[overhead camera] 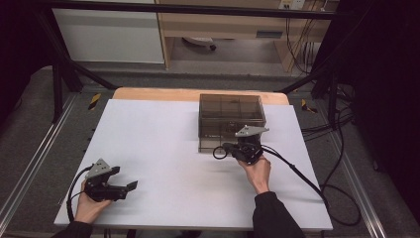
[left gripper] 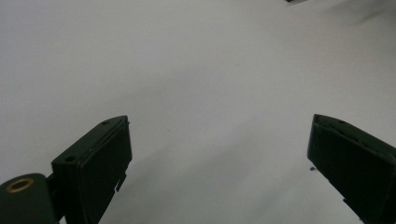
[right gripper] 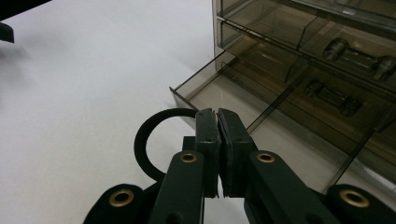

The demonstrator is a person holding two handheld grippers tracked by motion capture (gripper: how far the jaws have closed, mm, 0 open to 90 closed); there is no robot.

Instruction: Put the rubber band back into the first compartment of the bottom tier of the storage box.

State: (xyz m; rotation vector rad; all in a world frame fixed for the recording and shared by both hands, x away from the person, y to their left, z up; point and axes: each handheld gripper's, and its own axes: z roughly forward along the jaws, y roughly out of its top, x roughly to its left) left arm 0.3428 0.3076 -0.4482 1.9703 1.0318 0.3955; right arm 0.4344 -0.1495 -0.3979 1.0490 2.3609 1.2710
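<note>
A smoky clear drawer box [overhead camera: 230,111] stands on the white table top [overhead camera: 163,144] at the back, right of centre. Its bottom drawer [right gripper: 229,98] is pulled out and its near left compartment looks bare. My right gripper [overhead camera: 229,148] is just in front of the box, shut on a black ring [overhead camera: 219,152]. In the right gripper view the ring [right gripper: 140,147] sticks out left of the closed jaws [right gripper: 217,114], beside the drawer's corner. My left gripper [overhead camera: 130,187] rests open near the front left edge, and in its own view [left gripper: 219,135] nothing lies between the jaws.
Dark dumbbell-shaped parts [right gripper: 357,55] lie in the box's upper drawers. Cables [overhead camera: 317,188] trail off the table's right side. A wooden strip [overhead camera: 148,93] edges the far side, with frame posts and a cabinet behind.
</note>
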